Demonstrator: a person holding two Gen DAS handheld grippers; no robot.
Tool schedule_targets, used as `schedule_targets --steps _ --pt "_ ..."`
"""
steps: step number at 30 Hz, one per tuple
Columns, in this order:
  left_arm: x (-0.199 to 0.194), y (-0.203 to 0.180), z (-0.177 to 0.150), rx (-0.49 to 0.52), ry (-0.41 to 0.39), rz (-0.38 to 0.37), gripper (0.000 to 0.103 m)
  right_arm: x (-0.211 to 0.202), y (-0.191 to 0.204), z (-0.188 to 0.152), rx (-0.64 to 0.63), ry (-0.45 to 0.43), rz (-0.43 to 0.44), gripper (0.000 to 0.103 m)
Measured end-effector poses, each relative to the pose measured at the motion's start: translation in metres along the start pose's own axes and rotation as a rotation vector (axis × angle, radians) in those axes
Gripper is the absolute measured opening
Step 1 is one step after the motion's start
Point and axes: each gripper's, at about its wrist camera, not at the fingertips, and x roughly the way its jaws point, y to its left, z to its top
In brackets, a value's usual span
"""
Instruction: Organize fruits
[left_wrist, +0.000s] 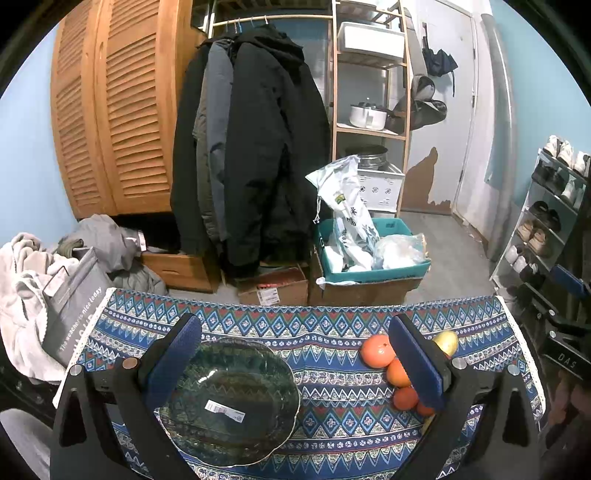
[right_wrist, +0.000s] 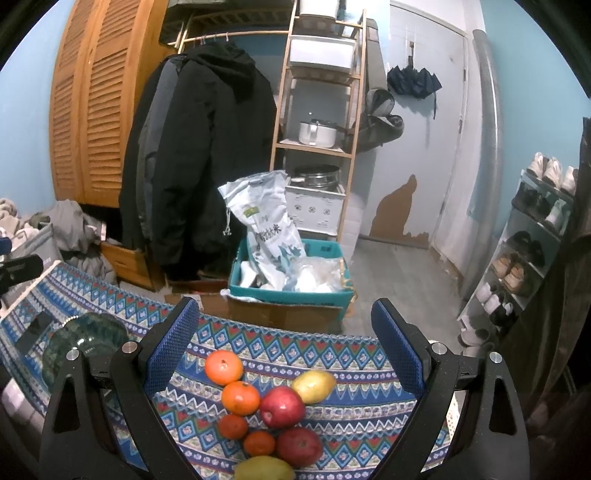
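**Ana:** Right gripper (right_wrist: 284, 354) hangs over the fruit pile with its jaws spread wide, nothing between them. Nearest at six o'clock is a yellow mango (right_wrist: 264, 469), then two red apples (right_wrist: 282, 406), small oranges (right_wrist: 240, 397), and a second mango (right_wrist: 314, 386) toward one o'clock.

**Ben:** Clustered like that, I'd guess they await sorting. And the left gripper (left_wrist: 295, 363)?

**Ana:** Also spread and empty, straddling the green glass bowl (left_wrist: 229, 402) on the patterned tablecloth (left_wrist: 332, 413). The bowl holds no fruit, so it looks like the destination.

**Ben:** What differs between views?

**Ana:** Left view shows the bowl's whole interior, but only oranges and one mango at three o'clock. Right view shows all the fruit, and only the bowl's edge at nine o'clock.
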Motion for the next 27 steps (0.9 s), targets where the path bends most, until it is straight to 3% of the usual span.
schedule_targets --steps 27 --pt "-0.0001 -0.0059 -0.0016 -0.001 -0.002 -0.008 0.102 -0.0004 0.0014 -0.001 -0.01 0.0 -0.002 0.093"
